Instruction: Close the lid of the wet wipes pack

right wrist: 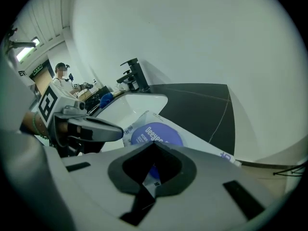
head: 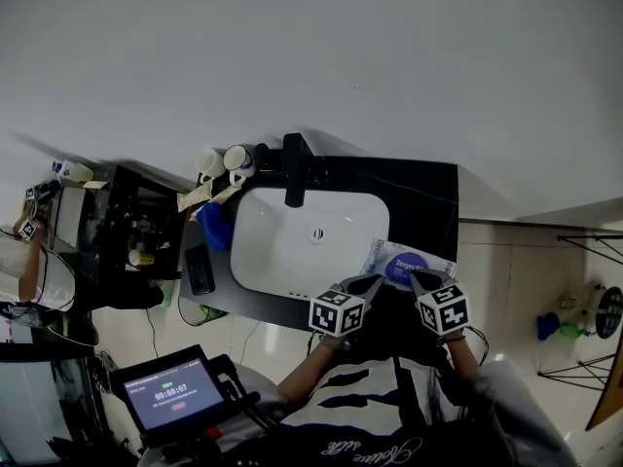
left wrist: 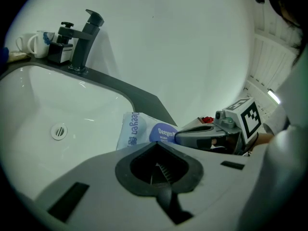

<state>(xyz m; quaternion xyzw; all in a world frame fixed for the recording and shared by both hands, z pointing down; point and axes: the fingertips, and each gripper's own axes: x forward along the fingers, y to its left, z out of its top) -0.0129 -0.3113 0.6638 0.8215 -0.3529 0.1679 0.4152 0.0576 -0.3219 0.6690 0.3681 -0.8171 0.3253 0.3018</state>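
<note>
Wipes pack (head: 440,259) lies on the dark worktop (head: 428,197) at the right rim of the sink (head: 282,251), with its blue lid (head: 404,267) flat on top. Left tongs (head: 373,282) and right tongs (head: 419,280) point at the pack's near edge, the left at its left corner and the right beside the lid. Left gripper view: left tongs (left wrist: 159,177) pressed together, pinching nothing; pack (left wrist: 131,129) just beyond. Right gripper view: right tongs (right wrist: 153,177) likewise pressed together and empty; lid (right wrist: 156,133) directly ahead. Tap (head: 295,168) and mugs (head: 224,161) stand behind the sink.
</note>
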